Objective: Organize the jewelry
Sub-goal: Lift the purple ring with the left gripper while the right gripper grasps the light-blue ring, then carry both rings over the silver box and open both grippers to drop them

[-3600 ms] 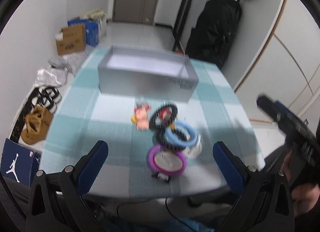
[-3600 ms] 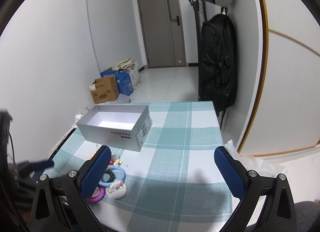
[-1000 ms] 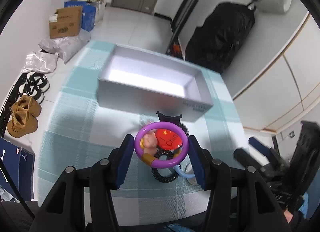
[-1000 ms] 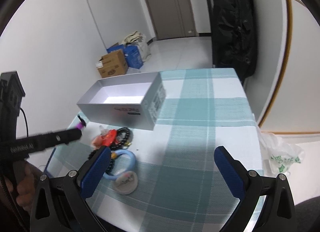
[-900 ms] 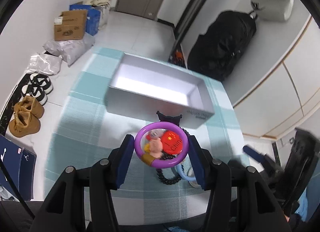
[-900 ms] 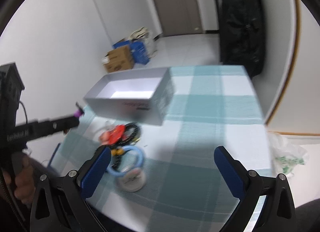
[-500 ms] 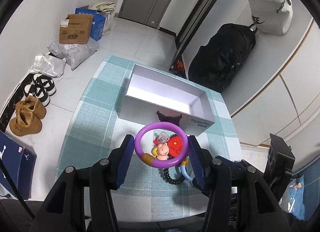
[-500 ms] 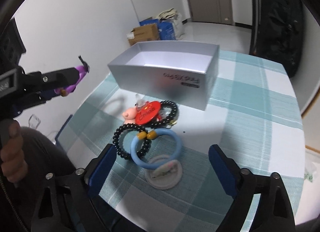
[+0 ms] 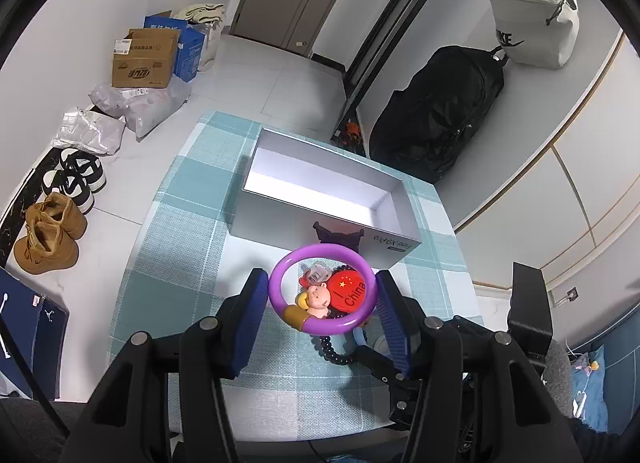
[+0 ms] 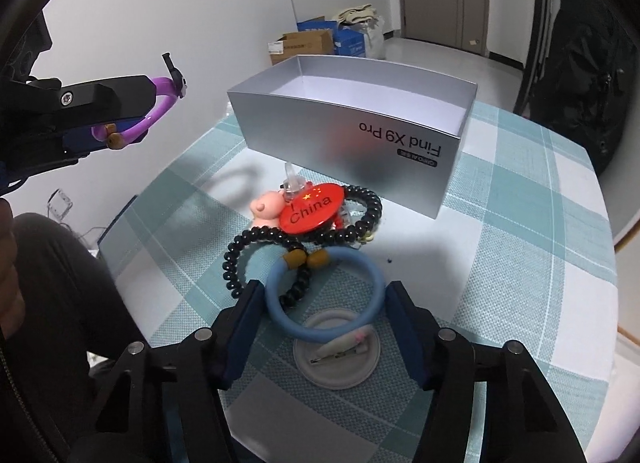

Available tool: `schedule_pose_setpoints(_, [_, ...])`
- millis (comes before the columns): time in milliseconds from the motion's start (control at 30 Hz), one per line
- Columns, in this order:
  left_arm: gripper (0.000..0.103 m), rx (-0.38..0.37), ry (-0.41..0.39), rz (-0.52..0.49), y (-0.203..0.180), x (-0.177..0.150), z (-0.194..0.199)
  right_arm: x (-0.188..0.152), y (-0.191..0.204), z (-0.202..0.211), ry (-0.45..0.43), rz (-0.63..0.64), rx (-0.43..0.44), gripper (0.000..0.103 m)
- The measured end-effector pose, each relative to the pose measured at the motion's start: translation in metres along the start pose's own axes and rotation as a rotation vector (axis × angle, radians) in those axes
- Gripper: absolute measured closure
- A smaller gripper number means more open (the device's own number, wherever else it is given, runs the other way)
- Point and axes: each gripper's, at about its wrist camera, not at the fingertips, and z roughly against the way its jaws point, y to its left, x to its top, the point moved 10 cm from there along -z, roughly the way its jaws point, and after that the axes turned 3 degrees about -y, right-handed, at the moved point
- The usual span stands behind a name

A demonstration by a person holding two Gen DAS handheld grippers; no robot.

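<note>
Currently I am holding the purple bracelet (image 9: 322, 289) clamped between the jaws of my left gripper (image 9: 322, 295), clear above the table (image 9: 176, 247) and on the near side of the silver box (image 10: 352, 131). The box is standing open-topped on the checked cloth, and I am seeing nothing inside it.

My right gripper (image 10: 325, 303) is sitting low over the pile just in front of the silver box. Its jaws are closing with the blue bracelet (image 10: 325, 299) between them; the pads are standing right at the ring's outer edge, and I cannot tell whether they are pressing on it. The blue bracelet is lying partly on a white round badge (image 10: 337, 359), which is face down with its pin showing.

Between that ring and the silver box, a black beaded bracelet (image 10: 304, 239) is looping around a red China badge (image 10: 310, 209), with a pink pig charm (image 10: 266, 209) touching the badge on its left. A clear plastic piece (image 10: 292, 181) is standing just behind the badge, nearest the box wall.
</note>
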Motion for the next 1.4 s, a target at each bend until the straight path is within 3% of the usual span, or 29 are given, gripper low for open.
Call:
schedule_pose_setpoints(467, [0.054,0.002,0.014,0.026,-0.002,0.004,-0.007,0.030,-0.001,0.040,-0.150,-0.127,0.134,0.042])
schedule_pose_setpoints(767, [0.054,-0.005,0.028,0.013,-0.010,0.025,-0.023,0.078,-0.023,0.069,-0.266,-0.172,0.173,0.042])
schedule_pose_setpoints(1100, [0.054,-0.003,0.061,-0.033,-0.010,0.048,-0.058,0.125,-0.046,0.045,-0.272,-0.190,0.207,0.042])
schedule_pose_setpoints(1400, [0.054,0.020,0.101,-0.047,-0.005,0.055,-0.086,0.138,-0.060,0.008,-0.235,-0.191,0.208,0.042])
